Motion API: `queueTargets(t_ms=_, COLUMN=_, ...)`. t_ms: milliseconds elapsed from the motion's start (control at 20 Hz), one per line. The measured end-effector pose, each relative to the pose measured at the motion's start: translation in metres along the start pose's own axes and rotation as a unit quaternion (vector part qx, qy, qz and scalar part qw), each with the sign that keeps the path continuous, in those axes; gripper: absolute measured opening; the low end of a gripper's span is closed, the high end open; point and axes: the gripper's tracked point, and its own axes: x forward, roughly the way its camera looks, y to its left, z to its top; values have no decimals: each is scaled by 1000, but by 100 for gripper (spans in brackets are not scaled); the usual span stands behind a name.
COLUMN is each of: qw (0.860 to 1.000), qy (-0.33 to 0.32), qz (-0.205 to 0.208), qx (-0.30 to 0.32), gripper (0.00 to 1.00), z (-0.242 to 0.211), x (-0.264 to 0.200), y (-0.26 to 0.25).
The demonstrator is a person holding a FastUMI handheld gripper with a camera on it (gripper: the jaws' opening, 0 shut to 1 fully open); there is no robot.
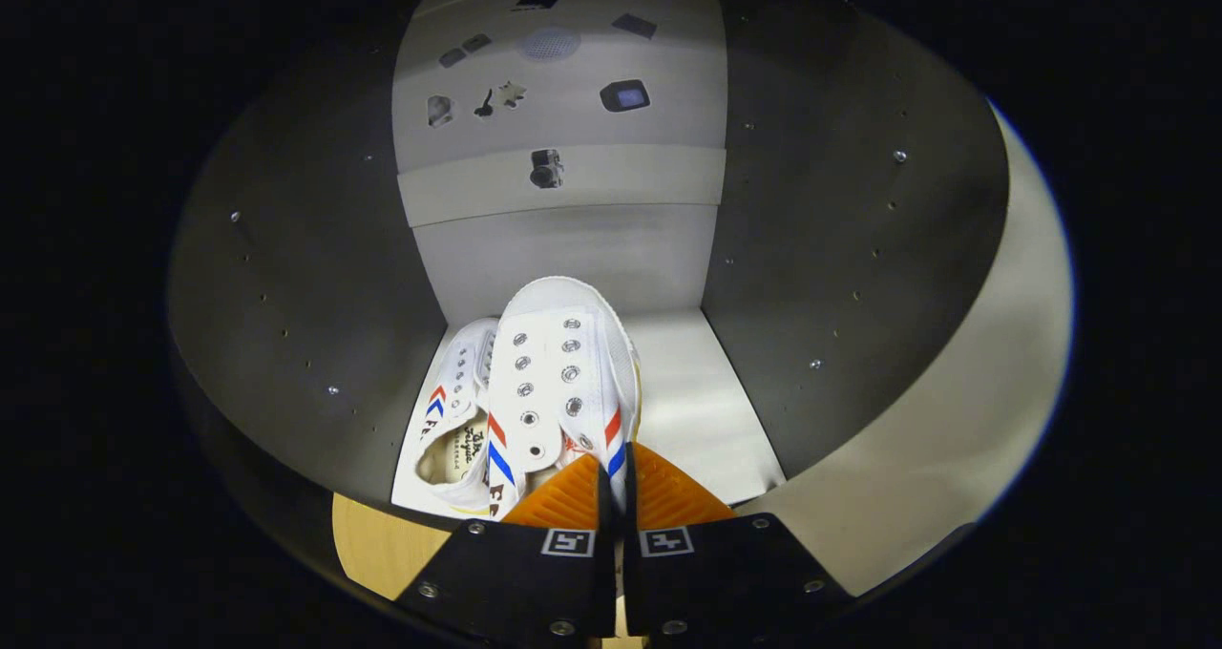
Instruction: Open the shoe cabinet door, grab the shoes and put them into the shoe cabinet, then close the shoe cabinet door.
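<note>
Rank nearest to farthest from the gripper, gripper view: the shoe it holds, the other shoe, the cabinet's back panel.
1. Held shoe: its side pinched between the gripper fingers.
2. Other shoe: beside it, left, on the cabinet floor.
3. Back panel: beyond both shoes.

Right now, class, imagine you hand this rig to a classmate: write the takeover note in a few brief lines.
Gripper: shut on the right shoe, orange fingers pinching its side wall at the opening.
Things: left shoe already lies on the cabinet floor; the held shoe is inside, beside it.
Done: door open, one shoe placed.
Left: set this shoe down, release, withdraw, close the door.
</note>
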Motion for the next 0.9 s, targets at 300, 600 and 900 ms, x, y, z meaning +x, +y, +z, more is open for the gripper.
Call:
queueTargets(t_ms=300, qw=1000, qy=23, qz=-8, qx=-8, gripper=3, z=8, x=30, y=0)
queueTargets(t_ms=600, qw=999, qy=47, qz=-15, qx=-23, gripper=3, z=-1, x=64, y=-5)
queueTargets(t_ms=900, qw=998, qy=62, qz=-19, qx=0, gripper=3, z=4, x=92, y=-8)
